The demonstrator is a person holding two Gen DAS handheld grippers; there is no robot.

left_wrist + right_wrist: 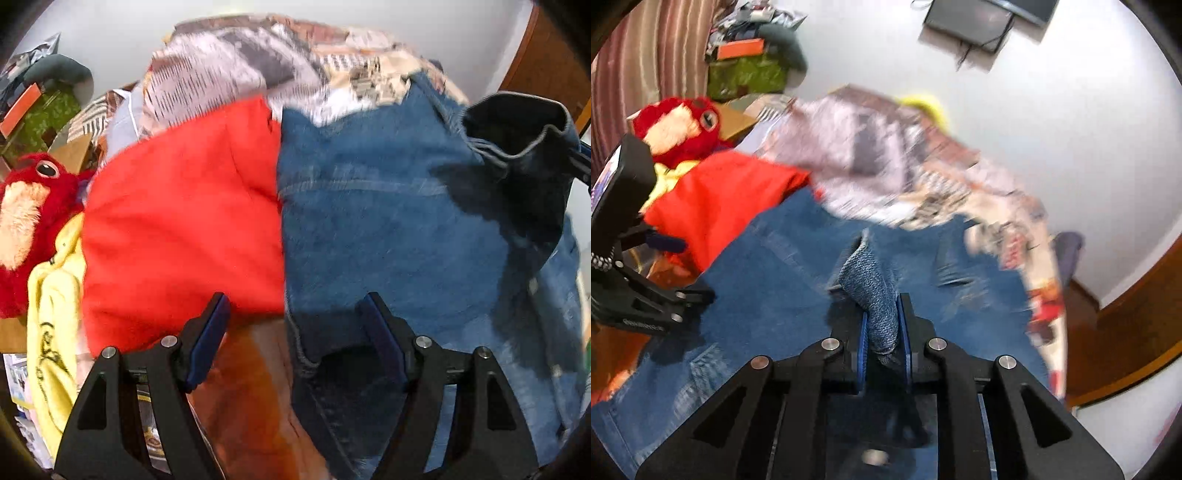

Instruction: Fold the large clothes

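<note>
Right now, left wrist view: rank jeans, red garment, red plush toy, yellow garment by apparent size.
1. jeans
2. red garment
3. red plush toy and yellow garment: look alike, both cut off at the frame edge, so unranked.

The left black plastic two-finger gripper [297,314] is showing angular arms with triangular cut-outs, four round silver pivot pins and a dark blue rubber pad [208,338] lining each finger. The right black plastic two-finger gripper [882,325] is showing the same build: triangular cut-outs, four silver pins, thin blue pads [861,343]. From the right wrist view, the left one is also displaying a boxy black housing and small silver screws.
</note>
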